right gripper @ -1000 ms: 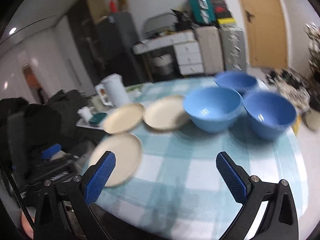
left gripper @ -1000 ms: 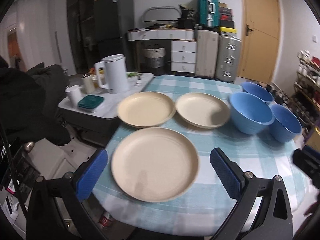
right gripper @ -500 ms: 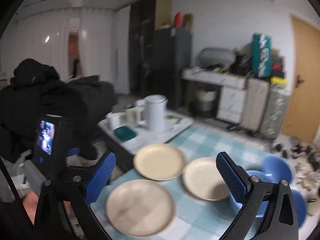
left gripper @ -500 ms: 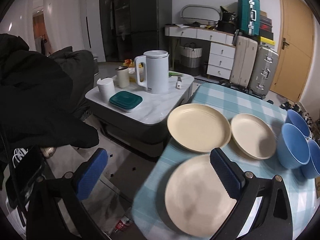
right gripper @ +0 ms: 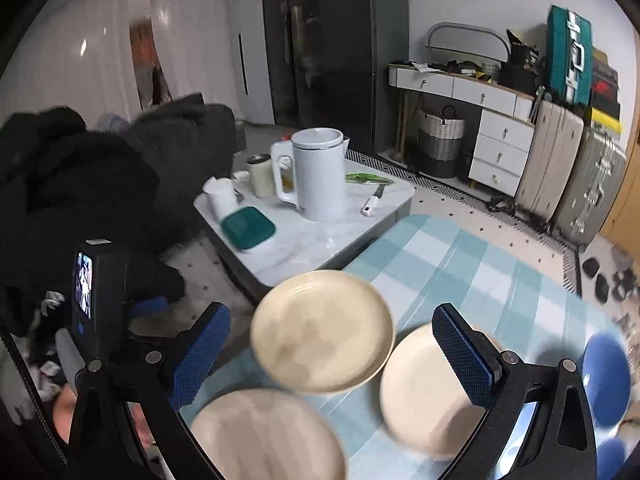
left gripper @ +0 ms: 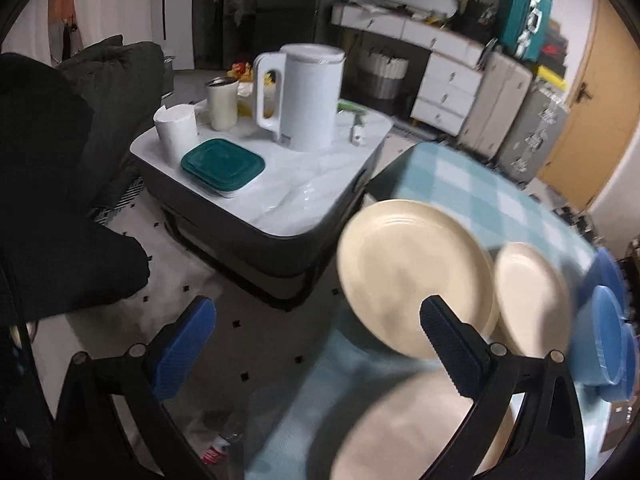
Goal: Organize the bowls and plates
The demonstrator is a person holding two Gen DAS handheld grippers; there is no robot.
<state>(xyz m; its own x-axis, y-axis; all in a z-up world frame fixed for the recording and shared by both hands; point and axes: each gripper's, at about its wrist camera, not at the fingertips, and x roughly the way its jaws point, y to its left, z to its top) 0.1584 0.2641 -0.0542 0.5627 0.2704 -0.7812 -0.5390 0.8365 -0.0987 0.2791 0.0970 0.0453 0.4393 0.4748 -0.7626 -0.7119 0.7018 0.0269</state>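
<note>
1. Three cream plates on the blue-checked tablecloth: far plate, near plate, right plate. None stacked; the far and right plates sit just beside each other.
2. Blue bowls cluster at the table's right edge, edge-on and blurred in my left view; my right view shows one bowl only.
3. My left gripper: jaws wide, empty, hanging over the table's left edge and floor.
4. My right gripper: jaws wide, empty, above the far plate.
5. Side table beyond carries a white kettle and a teal-lidded container.
6. Right view alone shows my left unit's small screen.
</note>
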